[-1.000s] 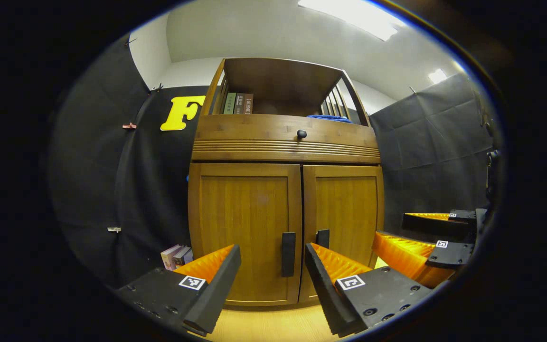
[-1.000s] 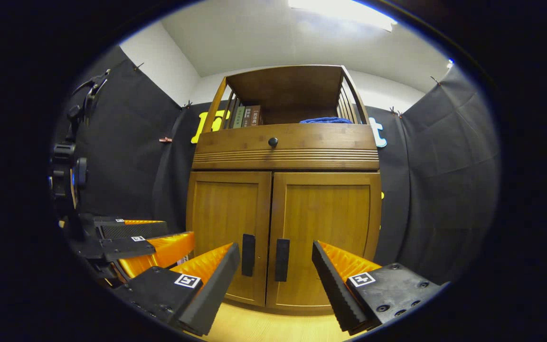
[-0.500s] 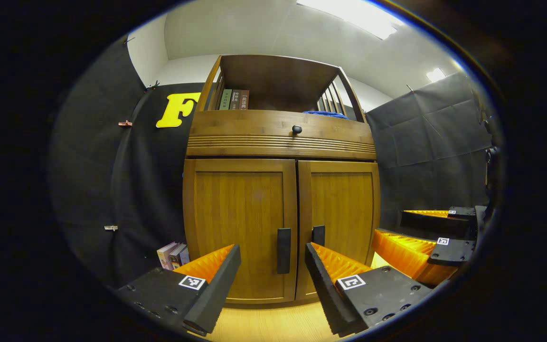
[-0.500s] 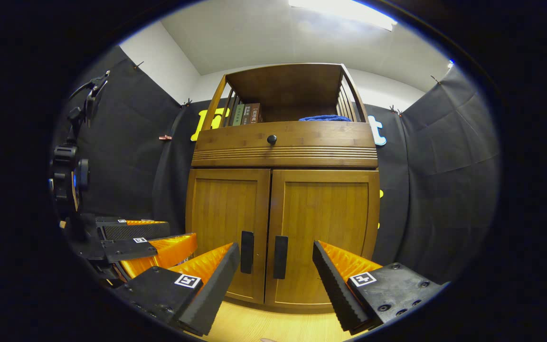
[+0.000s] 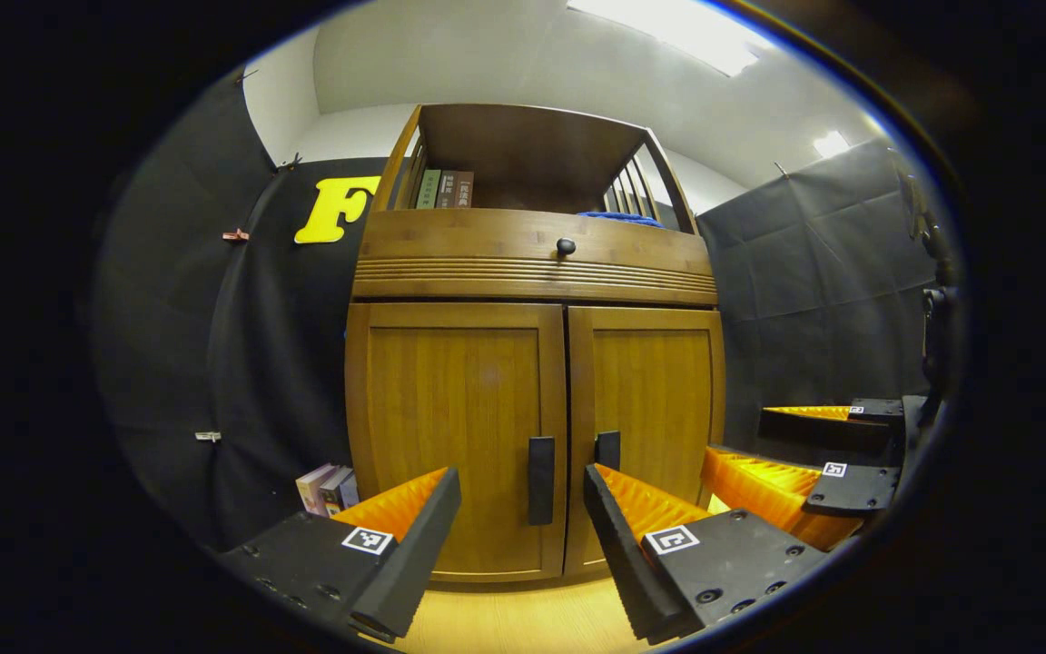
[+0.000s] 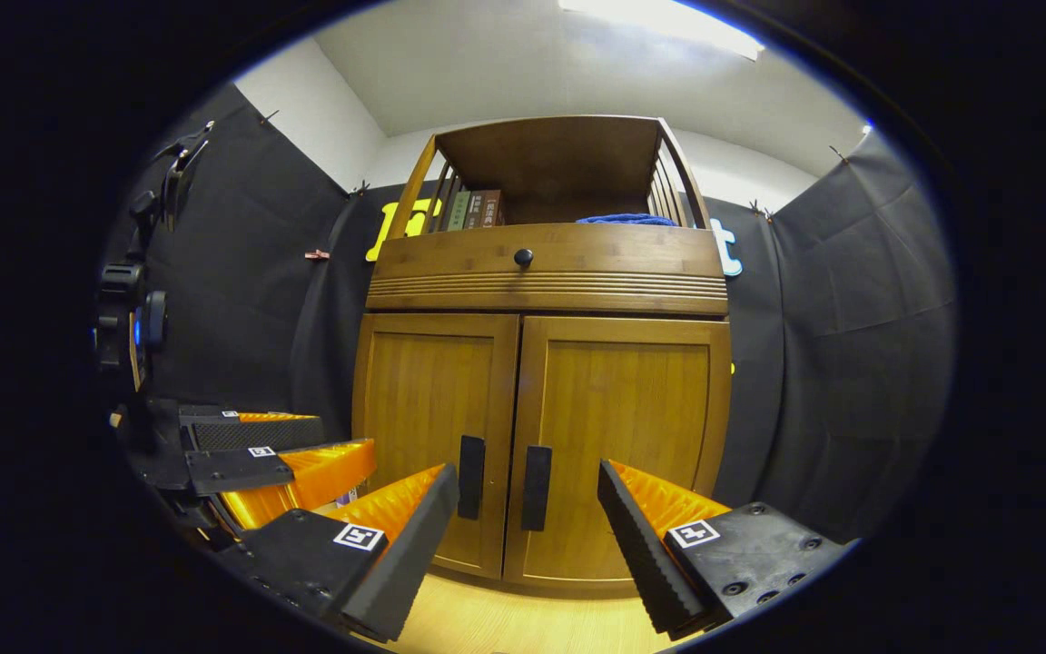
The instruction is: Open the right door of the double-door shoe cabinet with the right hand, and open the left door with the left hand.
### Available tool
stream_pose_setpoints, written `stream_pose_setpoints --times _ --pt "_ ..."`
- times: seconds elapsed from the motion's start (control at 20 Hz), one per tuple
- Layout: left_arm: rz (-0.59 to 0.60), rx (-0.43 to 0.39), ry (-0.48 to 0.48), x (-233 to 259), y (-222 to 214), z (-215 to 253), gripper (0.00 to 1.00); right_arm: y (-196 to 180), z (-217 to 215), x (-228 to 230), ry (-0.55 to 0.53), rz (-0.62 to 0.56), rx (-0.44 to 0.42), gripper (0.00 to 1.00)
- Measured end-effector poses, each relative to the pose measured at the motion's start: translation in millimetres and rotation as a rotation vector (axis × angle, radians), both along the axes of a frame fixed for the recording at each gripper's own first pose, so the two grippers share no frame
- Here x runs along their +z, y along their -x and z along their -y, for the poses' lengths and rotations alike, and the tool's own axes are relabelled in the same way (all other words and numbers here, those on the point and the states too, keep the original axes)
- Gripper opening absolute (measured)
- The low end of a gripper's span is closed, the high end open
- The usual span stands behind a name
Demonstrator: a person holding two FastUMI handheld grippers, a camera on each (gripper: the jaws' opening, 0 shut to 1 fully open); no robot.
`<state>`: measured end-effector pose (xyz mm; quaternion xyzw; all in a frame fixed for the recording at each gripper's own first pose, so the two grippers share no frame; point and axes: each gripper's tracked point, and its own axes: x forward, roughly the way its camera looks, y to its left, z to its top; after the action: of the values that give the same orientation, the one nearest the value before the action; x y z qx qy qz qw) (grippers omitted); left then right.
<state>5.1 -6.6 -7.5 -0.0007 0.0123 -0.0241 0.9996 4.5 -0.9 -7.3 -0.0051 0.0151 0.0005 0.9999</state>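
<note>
The wooden shoe cabinet stands ahead with both doors closed. In the left gripper view the left door (image 5: pixel 455 436) carries a dark vertical handle (image 5: pixel 540 480), and the right door's handle (image 5: pixel 607 450) sits just past the seam. My left gripper (image 5: pixel 521 536) is open, short of the left handle, nothing between its fingers. In the right gripper view the right door (image 6: pixel 618 445) and its handle (image 6: pixel 536 488) lie ahead of my open right gripper (image 6: pixel 527 536), a short way off. The left gripper (image 6: pixel 255 454) appears at that view's left; the right gripper (image 5: pixel 804 454) appears at the left gripper view's right.
Above the doors runs a drawer with a round dark knob (image 6: pixel 523 258). An open shelf on top holds books (image 6: pixel 476 209) and a blue cloth (image 6: pixel 625 219). Small books (image 5: pixel 328 488) lie on the floor left of the cabinet. The light wooden floor (image 6: pixel 523 627) runs beneath.
Both grippers have crept a little closer to the cabinet, which looms slightly larger. Both stay open and the doors stay closed.
</note>
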Motion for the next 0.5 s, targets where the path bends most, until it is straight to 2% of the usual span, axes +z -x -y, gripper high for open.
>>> stream_pose_setpoints --times 0.5 --pt "0.018 -0.006 0.017 0.4 -6.8 -9.4 0.87 -27.1 3.0 -17.2 -0.001 -0.025 -0.025 0.97"
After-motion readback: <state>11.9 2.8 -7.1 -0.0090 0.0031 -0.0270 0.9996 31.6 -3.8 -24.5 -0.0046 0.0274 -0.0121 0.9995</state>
